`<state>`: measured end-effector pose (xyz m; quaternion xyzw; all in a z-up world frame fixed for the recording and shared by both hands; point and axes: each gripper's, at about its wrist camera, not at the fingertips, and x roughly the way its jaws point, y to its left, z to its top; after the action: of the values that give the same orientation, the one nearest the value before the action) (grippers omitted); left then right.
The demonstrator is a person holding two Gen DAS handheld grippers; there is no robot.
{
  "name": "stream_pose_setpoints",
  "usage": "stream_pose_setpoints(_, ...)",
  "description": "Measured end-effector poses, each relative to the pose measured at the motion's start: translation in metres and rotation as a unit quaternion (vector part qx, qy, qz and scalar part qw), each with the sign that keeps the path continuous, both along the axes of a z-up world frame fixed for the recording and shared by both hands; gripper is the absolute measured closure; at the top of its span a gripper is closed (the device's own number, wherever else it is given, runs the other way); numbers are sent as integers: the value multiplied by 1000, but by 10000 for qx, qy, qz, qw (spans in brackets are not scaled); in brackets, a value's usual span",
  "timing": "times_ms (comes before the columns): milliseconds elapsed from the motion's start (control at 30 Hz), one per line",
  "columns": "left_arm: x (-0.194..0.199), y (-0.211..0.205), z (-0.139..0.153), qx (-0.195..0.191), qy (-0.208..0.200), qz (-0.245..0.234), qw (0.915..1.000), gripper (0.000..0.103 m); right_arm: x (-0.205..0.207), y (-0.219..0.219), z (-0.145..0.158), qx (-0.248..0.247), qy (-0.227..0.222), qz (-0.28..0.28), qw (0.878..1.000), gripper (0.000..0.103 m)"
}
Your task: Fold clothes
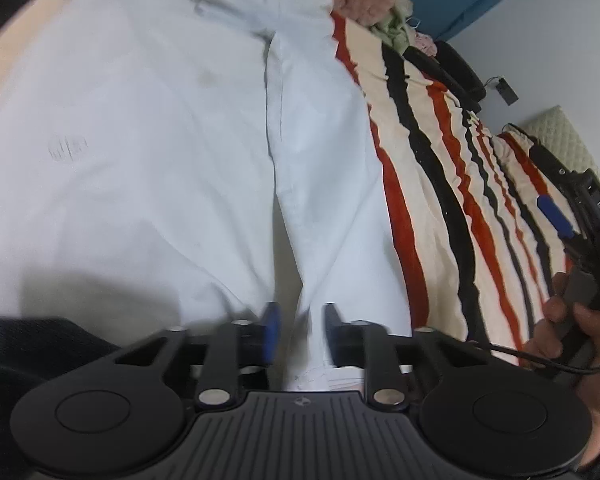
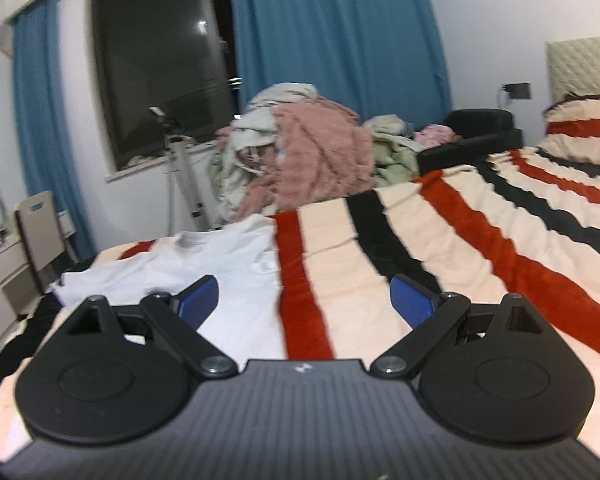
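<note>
A white T-shirt (image 1: 148, 152) lies spread on the striped bedspread (image 1: 440, 184). My left gripper (image 1: 300, 334) is shut on a bunched fold of the shirt's edge, pinched between its fingers. In the right wrist view the same shirt (image 2: 220, 264) lies flat at the bed's left side. My right gripper (image 2: 304, 298) is open and empty, hovering above the bedspread (image 2: 480, 240) just right of the shirt. The right gripper's body and the hand that holds it show at the right edge of the left wrist view (image 1: 580, 280).
A heap of unfolded clothes (image 2: 300, 152) with a pink blanket lies at the far end of the bed. A black chair (image 2: 476, 132) stands behind it. A striped pillow (image 2: 580, 124) is at the right. A tripod (image 2: 180, 168), a window and blue curtains stand at the back left.
</note>
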<state>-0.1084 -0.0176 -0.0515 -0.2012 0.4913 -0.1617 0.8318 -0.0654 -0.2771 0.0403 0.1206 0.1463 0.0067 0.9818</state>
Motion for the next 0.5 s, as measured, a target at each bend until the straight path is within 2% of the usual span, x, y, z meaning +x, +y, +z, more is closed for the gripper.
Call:
stream_pose_setpoints(33,-6,3,9,35,-114,16,9999,52,-5,4,3,42,-27,59,10000,9)
stream_pose_setpoints(200,-35,17,60,338,-603,143,9975,15,-31,26,26,43,-95,278,9996,9)
stream_pose_setpoints(367,-64,28,118,362,-932,497,9938,11,-54,41,55,126,-74,454,9989,9)
stream_pose_setpoints(433,-74,29,141,409,-1087,642,9912,5,-71,39,75,415,-204,518,9976,9)
stream_pose_setpoints(500,-80,26,162,528,-1234,734,9882,5,-84,37,92,701,-257,635,9952,9)
